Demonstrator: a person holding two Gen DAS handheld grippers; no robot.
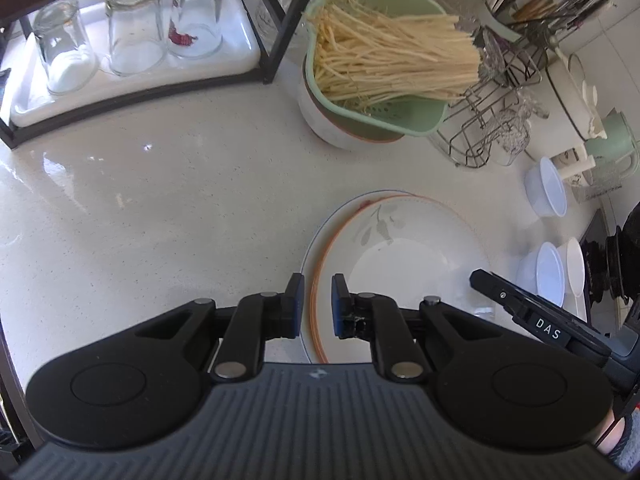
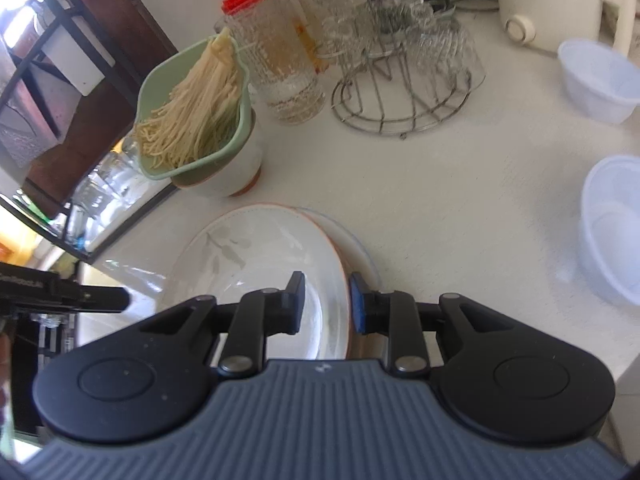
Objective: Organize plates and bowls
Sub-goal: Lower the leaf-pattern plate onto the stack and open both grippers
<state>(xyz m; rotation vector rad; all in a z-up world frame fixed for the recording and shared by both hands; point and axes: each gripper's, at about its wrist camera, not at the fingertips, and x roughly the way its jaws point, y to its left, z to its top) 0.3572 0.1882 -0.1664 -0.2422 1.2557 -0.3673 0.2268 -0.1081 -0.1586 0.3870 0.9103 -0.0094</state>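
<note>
A white plate with an orange rim and a leaf print (image 1: 408, 248) lies on a blue-rimmed plate (image 1: 320, 232) on the pale counter. My left gripper (image 1: 316, 304) is open, its jaws astride the left rims of both plates. My right gripper (image 2: 326, 300) is open, its jaws astride the orange-rimmed plate's right edge (image 2: 340, 276), with the blue-rimmed plate (image 2: 356, 248) showing beyond. Clear plastic bowls stand to the right: one alone (image 1: 548, 188) (image 2: 600, 80) and a nested stack (image 1: 556, 276) (image 2: 612, 228).
A green strainer of noodles (image 1: 380, 56) (image 2: 192, 112) sits on a white bowl behind the plates. A wire rack with glasses (image 1: 492, 120) (image 2: 400, 80) and a glass jar (image 2: 280, 52) stand behind. A black shelf with upturned glasses (image 1: 128, 32) is far left.
</note>
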